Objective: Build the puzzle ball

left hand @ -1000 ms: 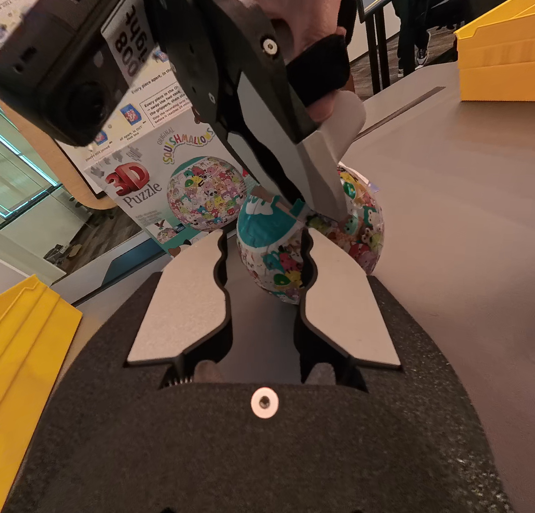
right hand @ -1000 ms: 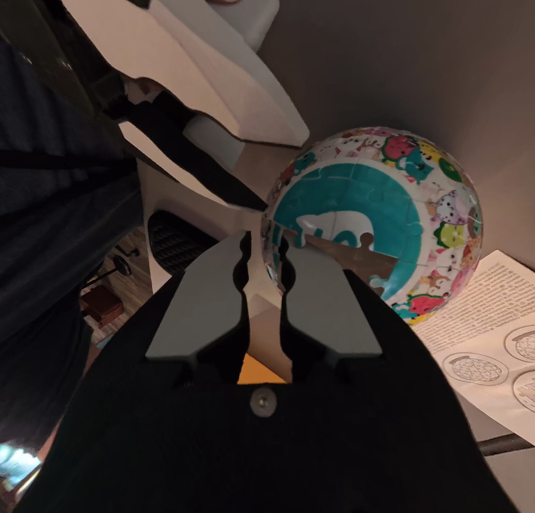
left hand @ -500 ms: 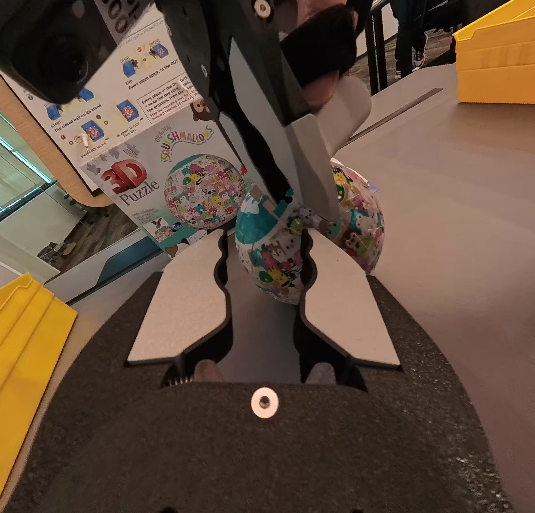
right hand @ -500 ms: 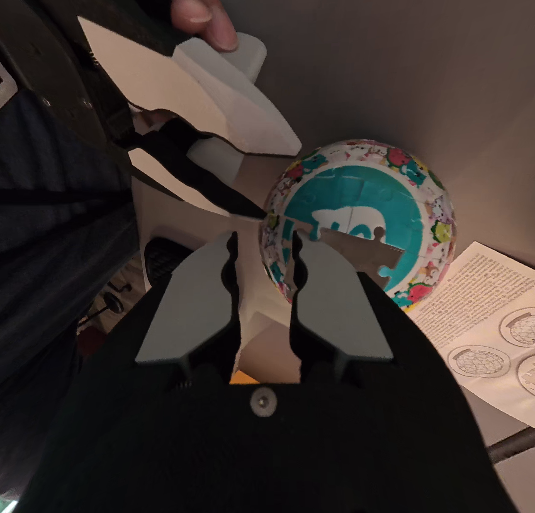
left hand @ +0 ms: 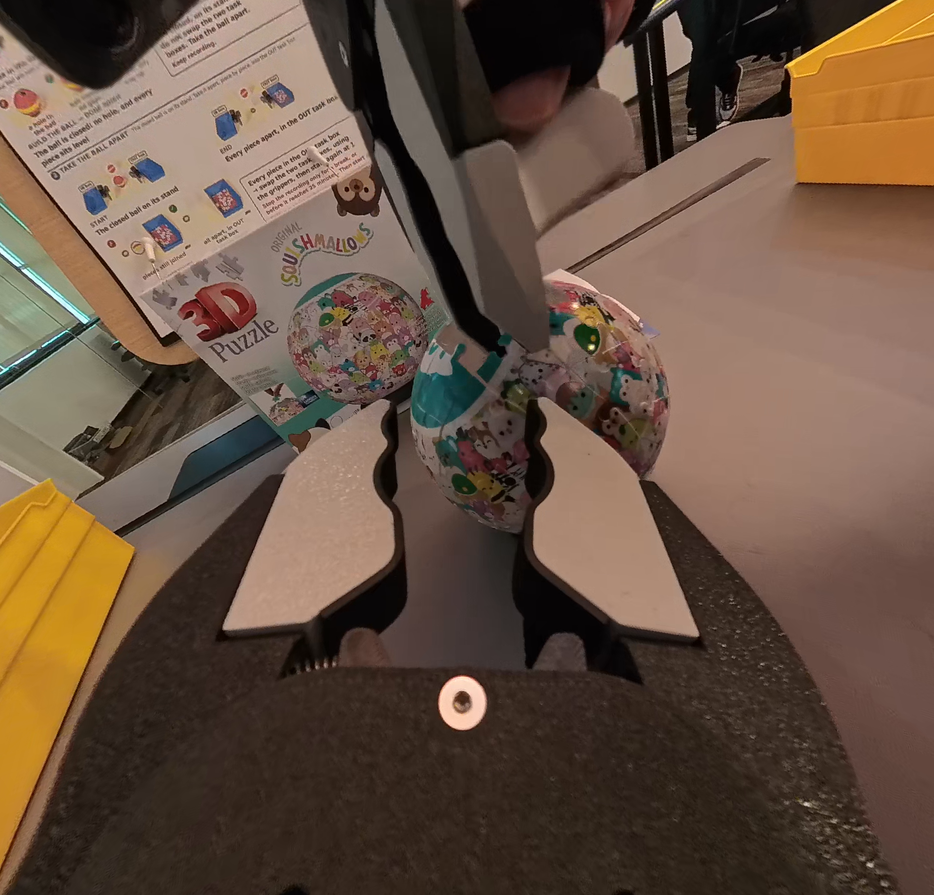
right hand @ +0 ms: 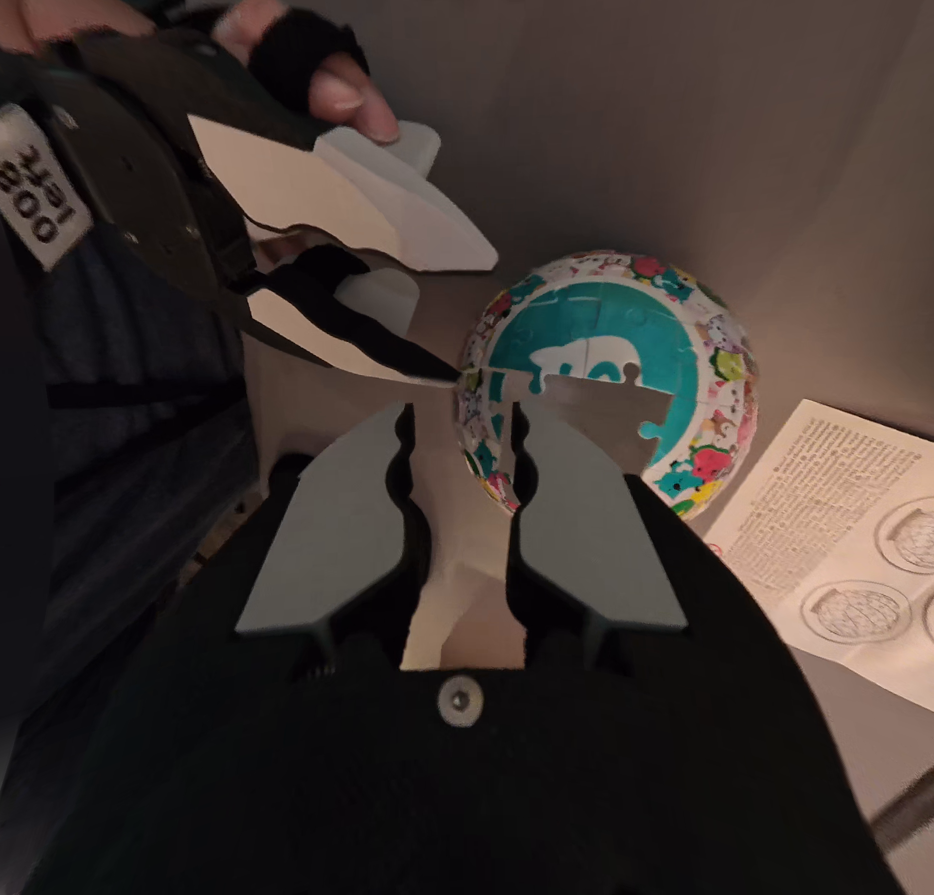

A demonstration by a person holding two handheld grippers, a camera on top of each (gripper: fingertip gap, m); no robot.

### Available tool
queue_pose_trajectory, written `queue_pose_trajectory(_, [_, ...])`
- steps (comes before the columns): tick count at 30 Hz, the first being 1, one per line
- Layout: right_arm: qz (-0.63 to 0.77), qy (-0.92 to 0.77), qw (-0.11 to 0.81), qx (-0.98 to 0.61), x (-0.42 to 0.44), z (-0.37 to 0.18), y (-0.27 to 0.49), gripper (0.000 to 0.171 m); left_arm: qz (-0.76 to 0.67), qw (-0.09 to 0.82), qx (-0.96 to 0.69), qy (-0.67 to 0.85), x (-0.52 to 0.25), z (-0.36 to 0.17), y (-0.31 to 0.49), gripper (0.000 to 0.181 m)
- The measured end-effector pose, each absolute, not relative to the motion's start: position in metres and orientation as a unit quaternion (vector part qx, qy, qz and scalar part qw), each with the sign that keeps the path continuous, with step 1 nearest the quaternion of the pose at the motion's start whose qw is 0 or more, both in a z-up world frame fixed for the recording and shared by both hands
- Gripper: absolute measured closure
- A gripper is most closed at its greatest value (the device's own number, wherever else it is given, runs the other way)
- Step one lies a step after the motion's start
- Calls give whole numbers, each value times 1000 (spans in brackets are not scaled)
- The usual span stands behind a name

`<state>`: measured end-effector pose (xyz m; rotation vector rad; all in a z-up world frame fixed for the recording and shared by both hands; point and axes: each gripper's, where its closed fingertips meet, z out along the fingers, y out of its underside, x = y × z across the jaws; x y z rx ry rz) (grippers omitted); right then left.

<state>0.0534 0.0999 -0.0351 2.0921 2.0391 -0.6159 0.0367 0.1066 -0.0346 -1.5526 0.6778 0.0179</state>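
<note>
The ball (left hand: 591, 406) lies on the desk (left hand: 788, 365) close to the edge where the box (left hand: 313, 315) stands, with a sheet (right hand: 819, 517) beside it. It is nearly whole. One hole (right hand: 601, 411) with a jigsaw outline is left in the teal cap (right hand: 581, 325), so the step in hand looks like setting the ball up for the last pieces. No loose piece shows in either view.

The left gripper (left hand: 460, 416) has its jaws wide apart and empty. One tip is at the ball's side and the other is clear of it, so the ball is nudged, not clamped. The right gripper (right hand: 460, 411) comes down from above with its jaws part open and nothing between them. Its tips are at the cap's rim beside the hole; whether they press on it I cannot tell.

To do this well:
- Turn the ball so that the hole faces straight up, and let the desk take the weight.
- Brace the ball with the left jaws low on its side, lightly. A hard squeeze on a thin shell could pop seated pieces.
- Keep the right tips on the solid cap, not in the hole, where they could lever its edges up.
- With the ball steady, the right gripper is free to fetch a piece.
</note>
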Motion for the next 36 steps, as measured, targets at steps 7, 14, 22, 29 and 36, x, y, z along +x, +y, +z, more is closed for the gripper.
queue_pose_trajectory(7, [-303,618,115,716,46,-25,100,139,-8,663,-686,300,27,-32,107,133])
queue_pose_trajectory(14, [-334,580,143,730,41,-23,98,137,-8,660,-669,341,21,-32,107,133])
queue_pose_trajectory(22, [-337,566,138,739,39,-14,98,129,-24,650,-667,364,25,-38,111,134])
queue_pose_trajectory(29, [-334,546,135,756,45,-15,106,119,-59,647,-675,349,22,-38,114,134])
queue_pose_trajectory(36, [-341,536,166,754,46,-26,102,131,-90,643,-679,343,21,-38,117,134])
